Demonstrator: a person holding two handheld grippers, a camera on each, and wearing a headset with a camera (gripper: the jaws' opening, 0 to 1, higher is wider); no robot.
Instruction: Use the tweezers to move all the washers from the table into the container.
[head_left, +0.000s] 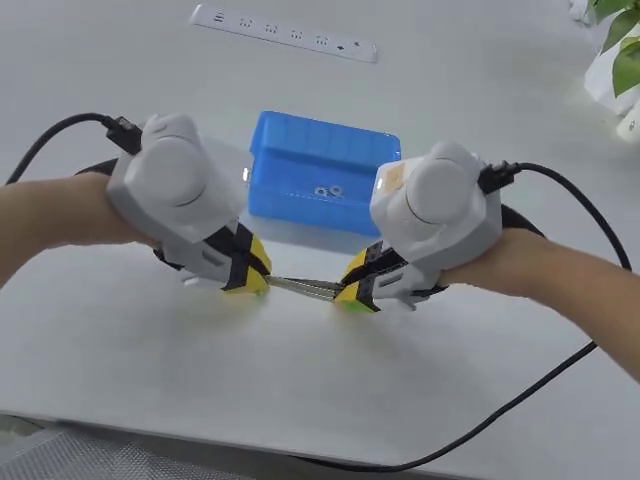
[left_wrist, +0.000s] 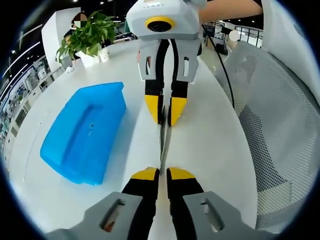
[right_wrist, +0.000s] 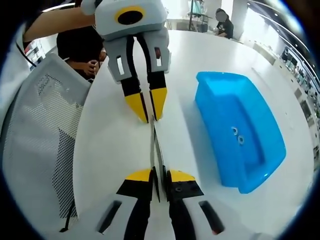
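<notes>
Metal tweezers (head_left: 305, 287) span the gap between my two grippers, just above the white table (head_left: 300, 380). My left gripper (head_left: 252, 278) is shut on one end, my right gripper (head_left: 352, 293) on the other. The left gripper view has its own jaws (left_wrist: 163, 175) closed on the tweezers (left_wrist: 164, 142), with the right gripper (left_wrist: 166, 114) facing it. In the right gripper view the tweezers (right_wrist: 155, 142) run from its jaws (right_wrist: 160, 177) to the left gripper (right_wrist: 148, 109). Behind them, the blue container (head_left: 322, 165) (left_wrist: 82, 130) (right_wrist: 250, 150) holds two washers (head_left: 328, 190) (right_wrist: 237, 135).
A white power strip (head_left: 285, 32) lies at the table's far edge, and a potted plant (head_left: 620, 50) stands at the far right. Black cables (head_left: 540, 380) trail from both grippers across the table. A mesh chair (left_wrist: 280, 125) stands off the near table edge.
</notes>
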